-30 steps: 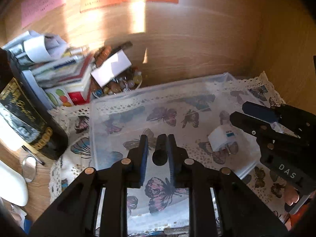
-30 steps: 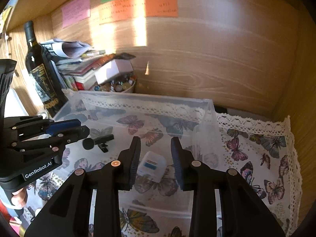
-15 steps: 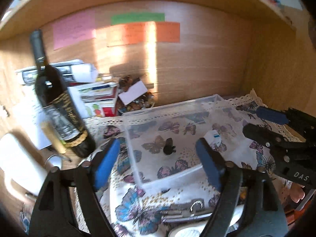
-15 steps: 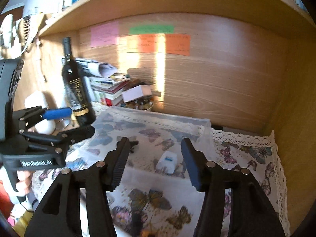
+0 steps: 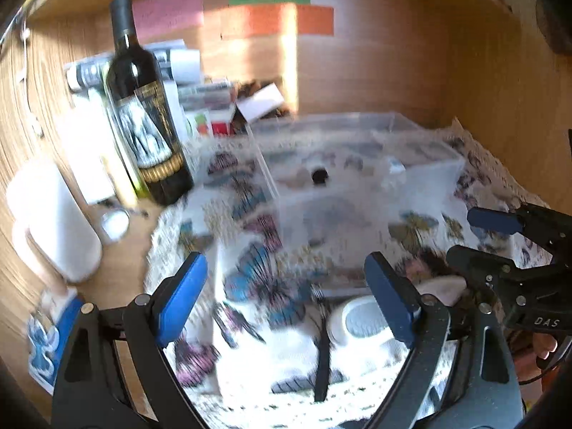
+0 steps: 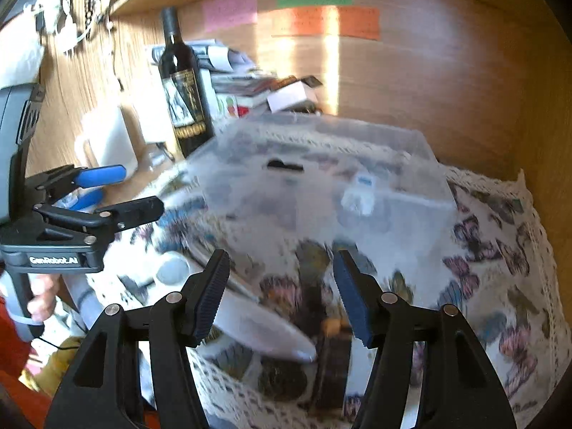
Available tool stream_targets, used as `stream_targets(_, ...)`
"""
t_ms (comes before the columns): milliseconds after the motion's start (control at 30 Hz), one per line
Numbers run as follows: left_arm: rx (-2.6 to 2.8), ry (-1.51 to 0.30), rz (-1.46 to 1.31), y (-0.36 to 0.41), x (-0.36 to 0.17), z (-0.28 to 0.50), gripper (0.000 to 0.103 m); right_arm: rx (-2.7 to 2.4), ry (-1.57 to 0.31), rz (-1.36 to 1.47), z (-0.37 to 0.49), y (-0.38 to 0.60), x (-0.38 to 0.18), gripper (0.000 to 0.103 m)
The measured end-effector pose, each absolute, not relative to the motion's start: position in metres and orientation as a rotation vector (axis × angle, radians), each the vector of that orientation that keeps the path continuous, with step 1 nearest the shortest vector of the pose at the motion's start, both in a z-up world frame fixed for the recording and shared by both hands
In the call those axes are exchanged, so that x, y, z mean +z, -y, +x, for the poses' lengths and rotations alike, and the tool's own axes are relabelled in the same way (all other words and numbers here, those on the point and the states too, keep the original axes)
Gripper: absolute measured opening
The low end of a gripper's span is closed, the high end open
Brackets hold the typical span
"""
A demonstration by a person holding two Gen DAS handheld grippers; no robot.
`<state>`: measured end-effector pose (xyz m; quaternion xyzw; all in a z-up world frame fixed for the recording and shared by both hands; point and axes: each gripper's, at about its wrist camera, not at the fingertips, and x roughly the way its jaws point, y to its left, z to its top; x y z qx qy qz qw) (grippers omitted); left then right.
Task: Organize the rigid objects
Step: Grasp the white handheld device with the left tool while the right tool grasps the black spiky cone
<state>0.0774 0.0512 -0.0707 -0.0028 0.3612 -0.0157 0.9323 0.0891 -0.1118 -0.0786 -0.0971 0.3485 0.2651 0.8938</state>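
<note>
Your two grippers, left (image 5: 286, 293) and right (image 6: 280, 286), fingers just opened, empty; clear box (image 5: 422, 178) now holds two items: black piece (image 5: 319, 176), white plug (image 6: 359, 196).

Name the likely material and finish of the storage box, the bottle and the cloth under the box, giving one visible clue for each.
Storage box: probably clear plastic, since the butterfly cloth shows through its thin, straight walls.
Bottle: likely dark glass, glossy, with a bright highlight on its shoulder and a paper label.
Cloth: seemingly woven fabric, matte, printed with butterflies and edged in lace.
</note>
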Motion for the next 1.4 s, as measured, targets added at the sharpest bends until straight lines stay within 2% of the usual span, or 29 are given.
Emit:
stream_targets(433, -0.195, -0.775, 0.08, 0.012, -0.104, 0.068, 0.09, 0.472, -0.802, -0.106, 0.054, 0.156, -0.107, 0.056)
stream_targets(567, -0.22, -0.79, 0.074, 0.019, -0.111, 0.073, 0.09, 0.489, -0.794, -0.118, 0.045, 0.155, -0.108, 0.047)
stream_targets(633, -0.212, -0.783, 0.086, 0.021, -0.112, 0.071, 0.088, 0.506, -0.795, -0.128, 0.043, 0.152, -0.109, 0.041)
stream_targets(700, -0.213, -0.774, 0.095, 0.022, -0.112, 0.065, 0.077, 0.527, -0.804, -0.139, 0.043, 0.148, -0.112, 0.038)
stream_targets(800, -0.237, -0.781, 0.094, 0.021, -0.112, 0.055, 0.069, 0.543, -0.826, -0.145, 0.044, 0.144, -0.118, 0.036)
stream_targets(900, -0.26, -0.805, 0.092, 0.023, -0.114, 0.047, 0.066, 0.531, -0.843, -0.148, 0.048, 0.143, -0.126, 0.03)
stream_targets(1267, -0.293, -0.852, 0.058, 0.026, -0.128, 0.06, 0.065, 0.504, -0.823, -0.105, 0.052, 0.152, -0.125, 0.028)
stream_targets(1333, -0.294, -0.848, 0.051, 0.028, -0.131, 0.062, 0.058, 0.503, -0.823, -0.097, 0.053, 0.154, -0.125, 0.028)
stream_targets(1400, -0.311, -0.834, 0.049, 0.03, -0.13, 0.059, 0.047, 0.496, -0.821, -0.092, 0.054, 0.156, -0.124, 0.028)
